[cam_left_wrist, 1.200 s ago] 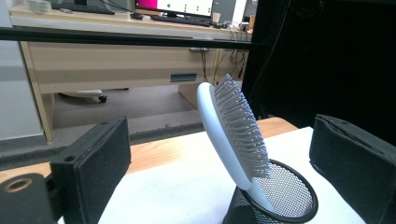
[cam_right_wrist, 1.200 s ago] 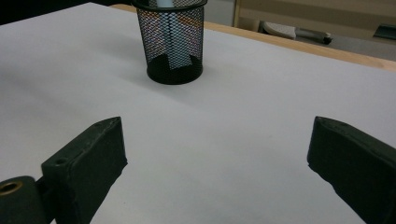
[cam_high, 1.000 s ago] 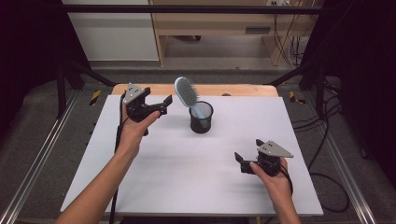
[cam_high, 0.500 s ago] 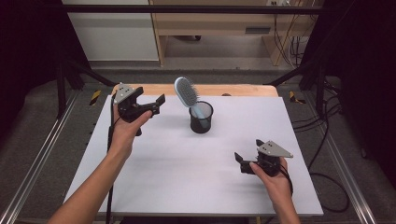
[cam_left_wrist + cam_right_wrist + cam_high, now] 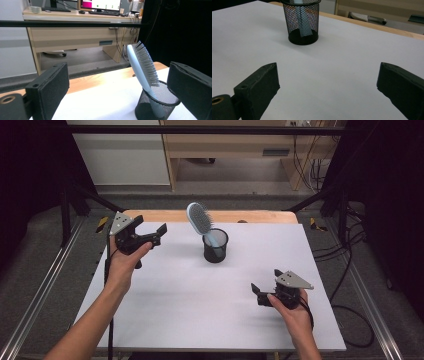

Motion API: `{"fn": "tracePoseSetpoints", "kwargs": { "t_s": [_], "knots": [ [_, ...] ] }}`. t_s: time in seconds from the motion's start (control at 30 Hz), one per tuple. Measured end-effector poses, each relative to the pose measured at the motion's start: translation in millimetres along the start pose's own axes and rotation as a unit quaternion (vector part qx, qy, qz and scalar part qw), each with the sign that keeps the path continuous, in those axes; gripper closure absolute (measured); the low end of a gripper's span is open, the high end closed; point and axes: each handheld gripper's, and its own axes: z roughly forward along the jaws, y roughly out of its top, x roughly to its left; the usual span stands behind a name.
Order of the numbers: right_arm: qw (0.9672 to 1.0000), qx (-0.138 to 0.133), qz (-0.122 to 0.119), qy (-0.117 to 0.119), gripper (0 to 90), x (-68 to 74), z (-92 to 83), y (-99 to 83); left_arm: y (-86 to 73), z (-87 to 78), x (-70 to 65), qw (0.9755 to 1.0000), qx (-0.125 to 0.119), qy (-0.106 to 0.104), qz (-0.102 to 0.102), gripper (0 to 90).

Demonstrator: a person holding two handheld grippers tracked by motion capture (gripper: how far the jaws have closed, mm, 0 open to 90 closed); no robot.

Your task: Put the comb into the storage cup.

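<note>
Hairbrush (image 5: 200, 218) upright in mesh cup (image 5: 215, 246) | left gripper (image 5: 159, 234) wide, raised | right gripper (image 5: 256, 293) wide; its view crops bristles

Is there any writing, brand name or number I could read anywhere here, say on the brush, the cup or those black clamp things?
None can be read.
Hairbrush: no text visible.
Mesh cup: no label visible.
Left gripper and right gripper: no markings legible.
Monitor on the far desk: coloured blocks and dots on screen, too small and blurred to read.
Yellow-and-black striped tags beside the table: stripes, no words.
</note>
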Motion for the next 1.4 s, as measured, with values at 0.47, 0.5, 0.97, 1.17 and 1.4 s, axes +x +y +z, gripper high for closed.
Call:
{"fn": "tracePoseSetpoints", "kwargs": {
  "t_s": [0.47,0.5,0.97,1.17,1.4],
  "knots": [
    [1.0000,-0.002,-0.003,-0.004,4.3,-0.2,-0.3,-0.3,-0.9,-17.3,9.6,0.9999,-0.009,0.007,0.003,3.4],
    [1.0000,-0.003,-0.004,-0.005,4.4,-0.1,-0.3,-0.3,-1.0,-18.4,10.4,0.9999,-0.009,0.008,0.002,3.3],
    [0.9998,-0.017,0.008,-0.006,4.4,-0.8,-1.5,-0.8,4.2,-30.5,20.2,0.9997,-0.016,0.018,0.005,2.6],
    [0.9997,-0.014,0.021,0.005,3.4,0.2,-1.9,-0.4,4.2,-38.7,23.0,0.9995,-0.023,0.021,0.007,2.5],
    [0.9997,-0.009,0.017,0.014,3.0,0.6,-3.9,8.6,4.1,-57.6,29.4,0.9989,-0.026,0.032,0.022,2.3]
  ]
}}
